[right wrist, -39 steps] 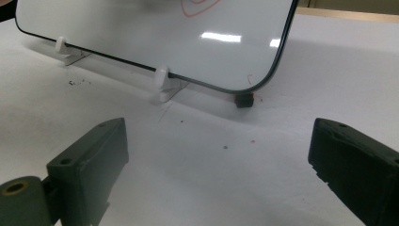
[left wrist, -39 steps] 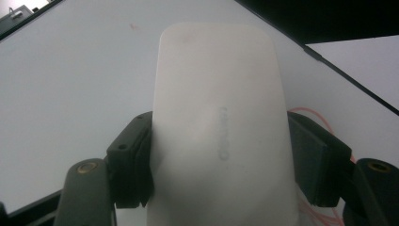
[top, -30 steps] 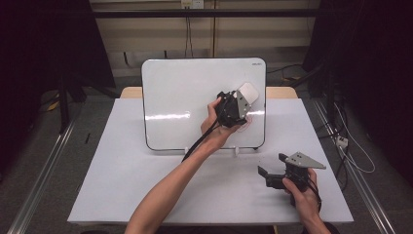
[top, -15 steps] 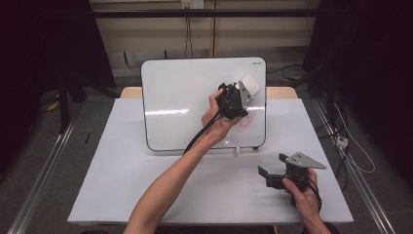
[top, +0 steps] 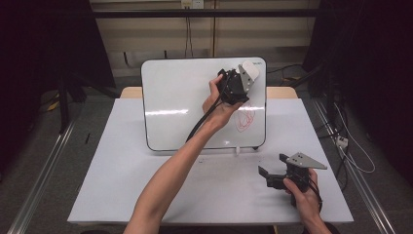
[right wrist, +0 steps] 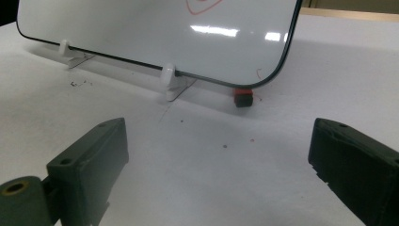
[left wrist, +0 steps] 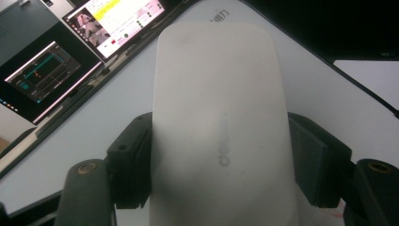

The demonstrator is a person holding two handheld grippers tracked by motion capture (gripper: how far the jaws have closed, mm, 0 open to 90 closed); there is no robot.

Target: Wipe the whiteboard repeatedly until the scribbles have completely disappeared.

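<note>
We clamp the white rounded plastic eraser (left wrist: 219,127) in our left gripper (top: 239,82) against the propped whiteboard (top: 175,102), near its red scribble (top: 245,118), while our right gripper (top: 267,175) rests wide open, empty, on the table (top: 122,170).

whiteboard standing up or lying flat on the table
Standing up, leaning back a little. The whiteboard rests on its lower edge in small white clip feet on the table, its face toward the person.

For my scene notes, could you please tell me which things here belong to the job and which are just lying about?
In use:
whiteboard
white eraser, clamped in the left hand-held gripper
red scribble

Lying about:
small red-and-black piece by the board's foot
right hand-held gripper, open, idle
</note>
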